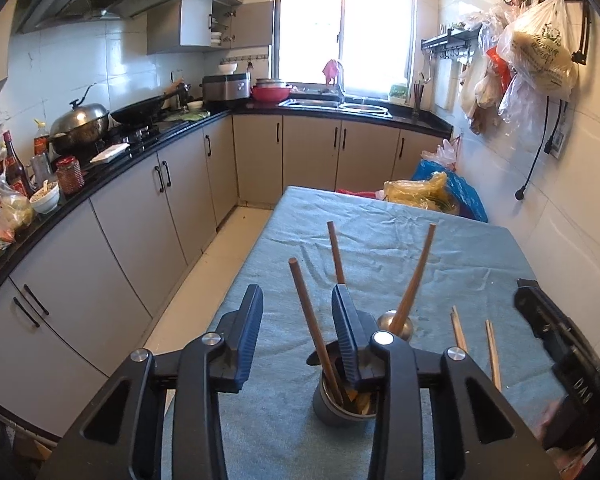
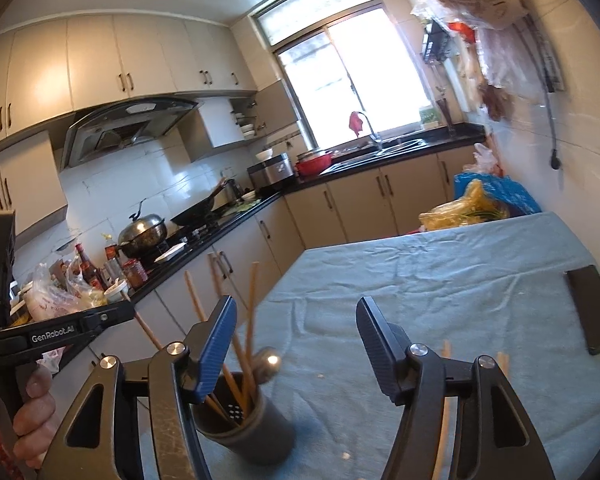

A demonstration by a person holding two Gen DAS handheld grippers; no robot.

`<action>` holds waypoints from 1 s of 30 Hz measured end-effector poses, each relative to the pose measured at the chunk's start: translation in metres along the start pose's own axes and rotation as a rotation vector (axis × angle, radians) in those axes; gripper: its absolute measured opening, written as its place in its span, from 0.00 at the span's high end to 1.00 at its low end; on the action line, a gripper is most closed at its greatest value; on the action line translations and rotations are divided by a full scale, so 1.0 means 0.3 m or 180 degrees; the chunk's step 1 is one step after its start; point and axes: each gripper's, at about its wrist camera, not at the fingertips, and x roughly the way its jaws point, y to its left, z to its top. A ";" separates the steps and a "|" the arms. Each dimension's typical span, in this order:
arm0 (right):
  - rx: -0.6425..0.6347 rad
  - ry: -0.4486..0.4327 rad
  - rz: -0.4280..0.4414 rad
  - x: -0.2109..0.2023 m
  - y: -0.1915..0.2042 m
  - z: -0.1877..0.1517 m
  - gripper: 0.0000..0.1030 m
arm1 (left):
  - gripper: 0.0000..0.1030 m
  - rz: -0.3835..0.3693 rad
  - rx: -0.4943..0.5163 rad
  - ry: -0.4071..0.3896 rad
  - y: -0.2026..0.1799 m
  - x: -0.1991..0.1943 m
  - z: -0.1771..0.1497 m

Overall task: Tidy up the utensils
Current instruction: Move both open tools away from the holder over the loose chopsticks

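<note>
Standing on the blue tabletop, the grey holder keeps several chopsticks while the left gripper and right gripper hang released, grasping nothing.

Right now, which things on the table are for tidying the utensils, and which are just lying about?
For the job:
- utensil holder, grey cup
- chopsticks standing in it
- metal spoon in it
- loose chopsticks on the cloth

Just lying about:
- dark flat phone-like thing
- yellow bag at the table's far end
- wok on the stove
</note>
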 end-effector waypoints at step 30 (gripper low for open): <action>0.0840 0.0542 -0.0948 -0.219 -0.625 -0.179 0.35 | 0.69 -0.0926 0.0763 0.1315 -0.669 0.302 -0.297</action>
